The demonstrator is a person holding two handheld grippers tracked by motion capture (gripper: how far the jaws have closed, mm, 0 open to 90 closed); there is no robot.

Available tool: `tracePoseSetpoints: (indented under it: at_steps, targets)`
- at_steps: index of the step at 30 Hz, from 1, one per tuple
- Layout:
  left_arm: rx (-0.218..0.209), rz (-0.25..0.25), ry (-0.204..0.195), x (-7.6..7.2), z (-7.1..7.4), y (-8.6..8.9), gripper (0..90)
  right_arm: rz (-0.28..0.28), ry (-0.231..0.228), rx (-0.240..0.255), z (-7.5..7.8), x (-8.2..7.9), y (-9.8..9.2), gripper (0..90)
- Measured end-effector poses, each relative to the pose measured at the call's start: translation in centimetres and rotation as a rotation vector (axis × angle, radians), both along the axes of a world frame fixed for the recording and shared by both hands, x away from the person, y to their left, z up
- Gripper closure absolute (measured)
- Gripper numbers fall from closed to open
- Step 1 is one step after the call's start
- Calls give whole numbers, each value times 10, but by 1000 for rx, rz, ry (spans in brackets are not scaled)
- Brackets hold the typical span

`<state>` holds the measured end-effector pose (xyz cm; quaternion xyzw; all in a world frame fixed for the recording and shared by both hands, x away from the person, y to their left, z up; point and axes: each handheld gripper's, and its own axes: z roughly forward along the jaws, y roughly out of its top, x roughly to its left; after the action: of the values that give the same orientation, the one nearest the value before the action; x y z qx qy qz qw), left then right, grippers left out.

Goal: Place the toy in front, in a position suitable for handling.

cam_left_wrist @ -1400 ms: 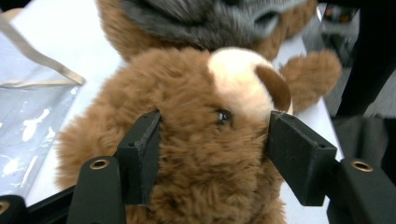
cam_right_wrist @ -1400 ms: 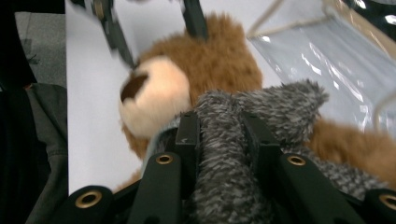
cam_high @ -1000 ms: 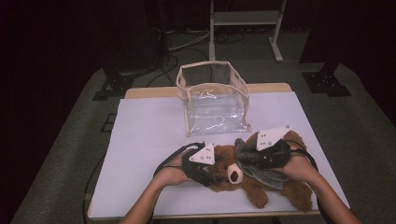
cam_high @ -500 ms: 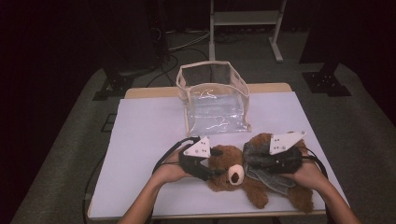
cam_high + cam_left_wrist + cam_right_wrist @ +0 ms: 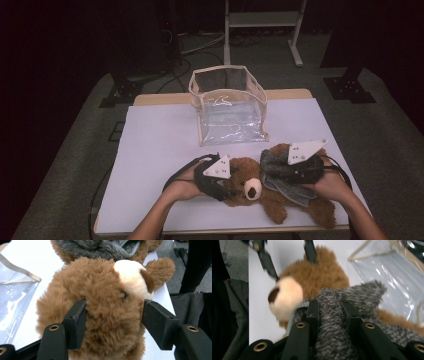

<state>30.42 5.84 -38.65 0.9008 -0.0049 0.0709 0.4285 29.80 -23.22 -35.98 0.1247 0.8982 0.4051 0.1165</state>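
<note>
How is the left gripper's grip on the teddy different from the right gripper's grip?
The left gripper clamps the teddy bear's brown head, jaws wide apart; the right gripper pinches the bear's grey scarf, jaws close together. Both are shut on soft plush, at the table's near edge.

Bear (image 5: 250, 192) on table (image 5: 155, 150) — bag (image 5: 230, 107) behind

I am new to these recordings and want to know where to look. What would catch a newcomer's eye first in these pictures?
First, the fluffy brown teddy bear with a cream snout, lying at the near edge of the white table. The left hand-held gripper clamps its head, while the right hand-held gripper pinches the bear's grey fuzzy knitted scarf. Behind the bear stands an open clear plastic bag with beige trim.
</note>
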Motion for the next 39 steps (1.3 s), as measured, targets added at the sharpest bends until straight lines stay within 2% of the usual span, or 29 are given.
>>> tracePoseSetpoints:
  at_steps: [2,3,5,9,12,15,20,22,26,32,36,39]
  targets:
    - [-13,-4,25,1,-1,-1,384,-11,24,41,-4,0,-7,711]
    - [-4,-2,30,1,-2,-3,382,-14,30,51,-4,-1,-8,711]
    - [7,3,29,0,-6,-8,370,-12,14,41,-1,-2,-2,710]
    - [17,4,33,0,-5,-8,372,45,-17,38,8,-2,22,710]
    - [13,3,36,-2,-6,-5,373,67,-27,-5,6,-2,31,709]
    - [2,4,36,-2,-8,-4,372,43,-7,-11,2,0,17,709]
    - [5,8,31,-1,-7,-5,372,-23,28,89,5,-2,-26,708]
    - [6,8,24,0,-4,-5,370,-50,48,104,0,0,-35,709]
    - [-13,24,13,3,8,0,356,-51,66,102,-11,-1,-32,710]
    - [-61,65,46,13,17,7,283,-32,78,106,-17,-8,-30,711]
    - [-46,96,93,20,12,2,211,-22,73,124,-23,-17,-32,712]
    - [-18,85,123,20,5,-6,208,-20,64,131,-24,-23,-33,712]
